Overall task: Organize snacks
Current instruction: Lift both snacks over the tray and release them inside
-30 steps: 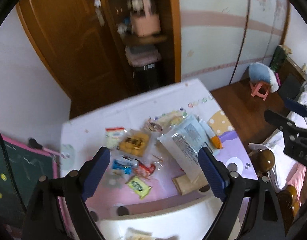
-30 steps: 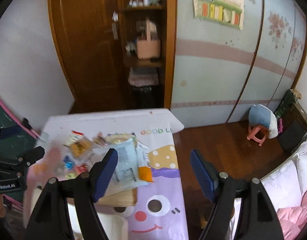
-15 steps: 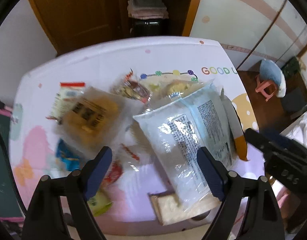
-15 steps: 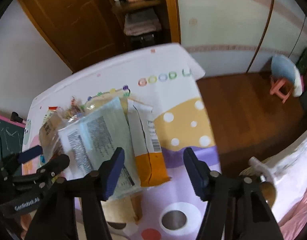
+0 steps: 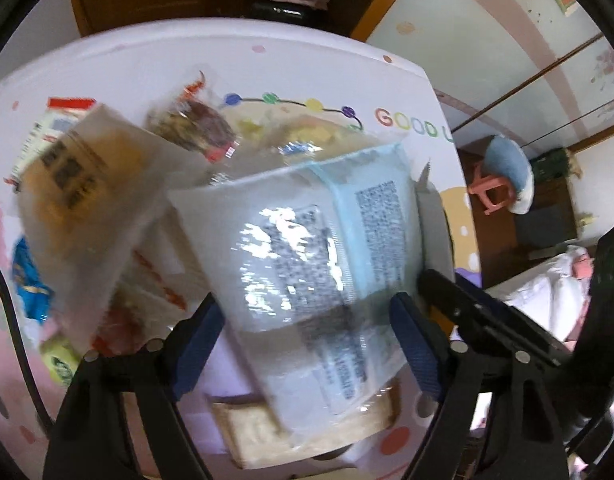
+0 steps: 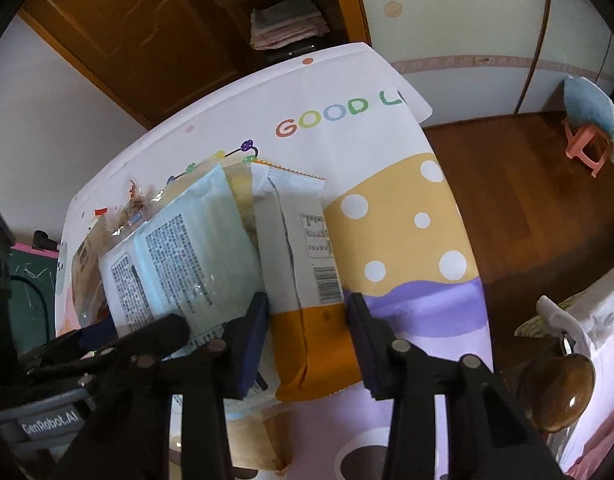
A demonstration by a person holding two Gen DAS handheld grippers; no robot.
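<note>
1. I find the snacks heaped on the worktop (image 6: 387,92), which is covered by a printed cloth; the heap sits toward its left and near edges, and the right half is bare cloth.

2. My left gripper (image 5: 307,344) hangs over the large clear-and-blue packet (image 5: 307,256). Its jaws stand wide open, one on either side of the packet's near end, and have hold of nothing. I cannot tell whether the pads touch the film.

3. My right gripper (image 6: 307,328) is over the white-and-orange packet (image 6: 303,280), jaws parted and flanking its orange end. They grip nothing; contact cannot be confirmed.

4. The white-and-orange packet lies just beside the clear-and-blue one, partly tucked under its right edge. I judge each gripper is lined up on its own packet so the two can be separated without dragging the heap.

5. Beneath the large packet's near end lies a tan flat pack (image 5: 267,436), at the worktop's near edge. To the left lie a blurred biscuit bag (image 5: 79,184), a clear bag of dark snacks (image 5: 199,128), a small blue wrapper (image 5: 29,280) and a green sachet (image 5: 61,360).

6. Assessment: sorting has barely begun. The film packets look slippery and limp, so a grasp at one end may let them sag or slide.
</note>
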